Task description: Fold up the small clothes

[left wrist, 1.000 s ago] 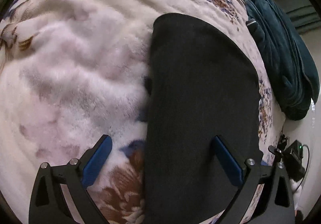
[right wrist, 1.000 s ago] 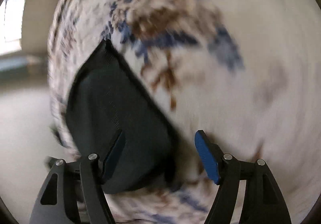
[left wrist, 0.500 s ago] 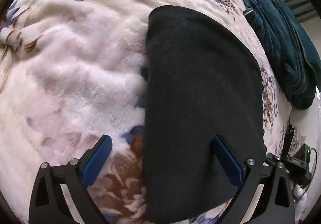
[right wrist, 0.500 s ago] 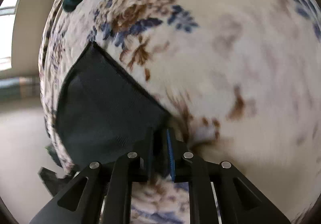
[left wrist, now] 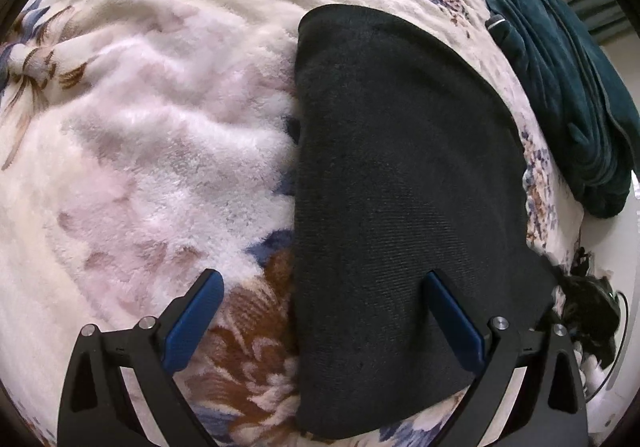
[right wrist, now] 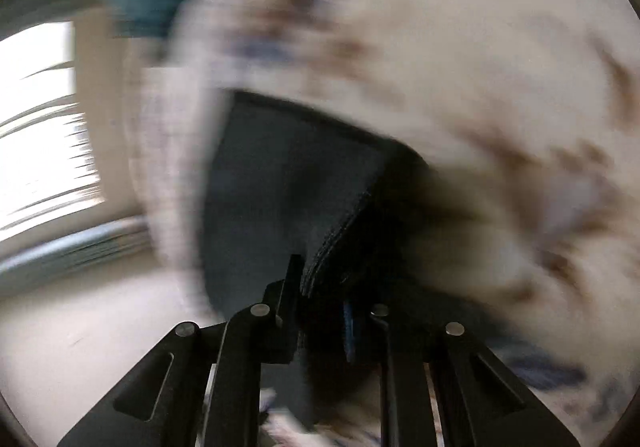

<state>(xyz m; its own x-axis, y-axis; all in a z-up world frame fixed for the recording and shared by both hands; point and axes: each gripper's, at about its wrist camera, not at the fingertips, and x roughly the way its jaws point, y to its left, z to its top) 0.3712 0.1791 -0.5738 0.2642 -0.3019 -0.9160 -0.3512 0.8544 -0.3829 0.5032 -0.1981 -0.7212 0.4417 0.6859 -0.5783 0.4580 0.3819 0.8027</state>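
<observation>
A small black garment (left wrist: 400, 187) lies folded flat on a cream floral fleece blanket (left wrist: 160, 151). My left gripper (left wrist: 320, 319) is open just above it, its left finger over the blanket and its right finger over the cloth. In the blurred right wrist view, my right gripper (right wrist: 322, 311) is shut on a corner of the black garment (right wrist: 288, 175) and lifts that edge off the blanket (right wrist: 460, 47).
A dark teal garment (left wrist: 560, 87) lies bunched at the bed's far right edge. Black cables and a device (left wrist: 592, 311) sit beyond the bed's edge at the right. A bright window (right wrist: 40, 127) shows at the left of the right wrist view.
My right gripper closed on the garment's corner and is now lifting it, moving fast. My left gripper stayed open and drew back slightly, showing more of the garment.
</observation>
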